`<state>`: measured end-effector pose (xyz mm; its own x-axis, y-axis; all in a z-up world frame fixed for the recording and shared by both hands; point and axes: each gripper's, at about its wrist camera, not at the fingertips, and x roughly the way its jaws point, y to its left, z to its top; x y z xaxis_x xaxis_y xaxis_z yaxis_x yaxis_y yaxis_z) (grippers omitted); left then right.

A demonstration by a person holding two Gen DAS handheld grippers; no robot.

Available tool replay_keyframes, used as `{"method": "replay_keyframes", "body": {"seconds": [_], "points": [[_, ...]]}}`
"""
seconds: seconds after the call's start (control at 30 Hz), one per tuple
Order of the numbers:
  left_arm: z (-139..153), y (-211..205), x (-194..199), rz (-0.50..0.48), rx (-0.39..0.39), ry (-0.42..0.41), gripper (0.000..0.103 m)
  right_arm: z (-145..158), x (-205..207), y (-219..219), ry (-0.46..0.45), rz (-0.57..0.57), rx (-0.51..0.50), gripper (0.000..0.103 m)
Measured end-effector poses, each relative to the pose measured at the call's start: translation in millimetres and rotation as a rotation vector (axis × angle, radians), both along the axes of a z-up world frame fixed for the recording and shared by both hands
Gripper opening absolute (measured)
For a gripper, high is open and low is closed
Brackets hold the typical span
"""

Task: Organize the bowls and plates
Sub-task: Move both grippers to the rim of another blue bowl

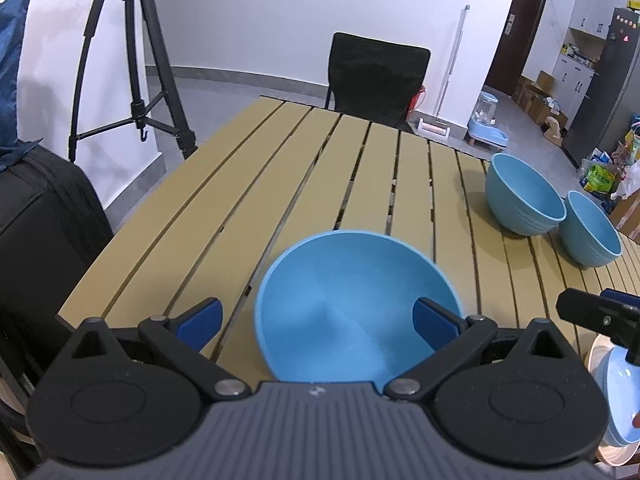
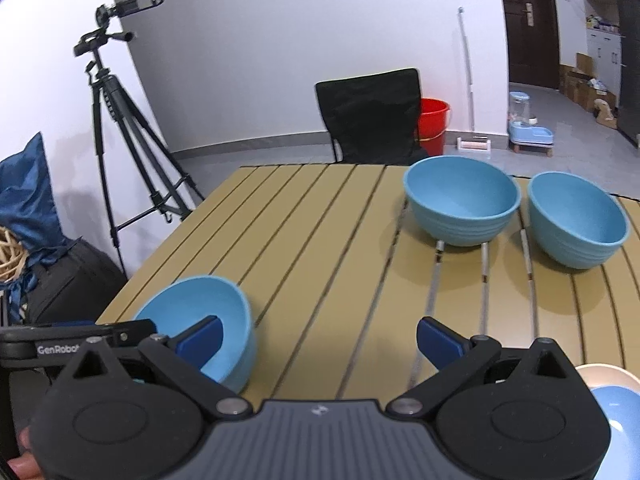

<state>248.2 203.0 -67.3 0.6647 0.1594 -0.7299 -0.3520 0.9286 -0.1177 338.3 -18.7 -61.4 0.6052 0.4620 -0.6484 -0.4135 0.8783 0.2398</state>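
Observation:
A blue bowl [image 1: 352, 304] sits upright near the table's front edge. My left gripper [image 1: 318, 322] is open and wide around its near side. The right pad [image 1: 436, 322] hangs inside the rim, and the left pad [image 1: 200, 320] is clear of the bowl over the slats. The right wrist view shows this bowl [image 2: 224, 320] at lower left with the left gripper [image 2: 136, 330] reaching over it. My right gripper [image 2: 318, 340] is open above bare slats and holds nothing. Two more blue bowls [image 2: 460, 200] [image 2: 576, 220] stand side by side at the far right. A blue plate [image 2: 620, 420] lies on a cream plate [image 2: 600, 372] at the near right.
The slatted tan table [image 1: 280, 184] ends close beneath both grippers. A black chair [image 1: 376, 76] stands at the far edge, with a red bucket [image 2: 434, 120] behind it. A tripod [image 2: 116, 128] and a black bag [image 1: 36, 220] stand to the left of the table.

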Motion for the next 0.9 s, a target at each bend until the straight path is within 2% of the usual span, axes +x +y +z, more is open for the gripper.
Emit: {"method": "replay_keyframes", "body": {"seconds": [0.43,0.6,0.9], "points": [[17.4,-32.6,33.1,-0.072,-0.009,-0.013,0.103,10.9,24.0,-63.5,0.013,-0.141,0.028,0.103],[24.3,-53.4,49.0,-0.114,-0.004,-0.018,0.103,16.1,32.5,-83.8,0.02,-0.152,0.05,0.103],[38.3,-86.0,89.2,-0.155,0.028,-0.003,0.103,40.1,57.2,-104.3,-0.025,-0.167,0.019,0.103]]}}
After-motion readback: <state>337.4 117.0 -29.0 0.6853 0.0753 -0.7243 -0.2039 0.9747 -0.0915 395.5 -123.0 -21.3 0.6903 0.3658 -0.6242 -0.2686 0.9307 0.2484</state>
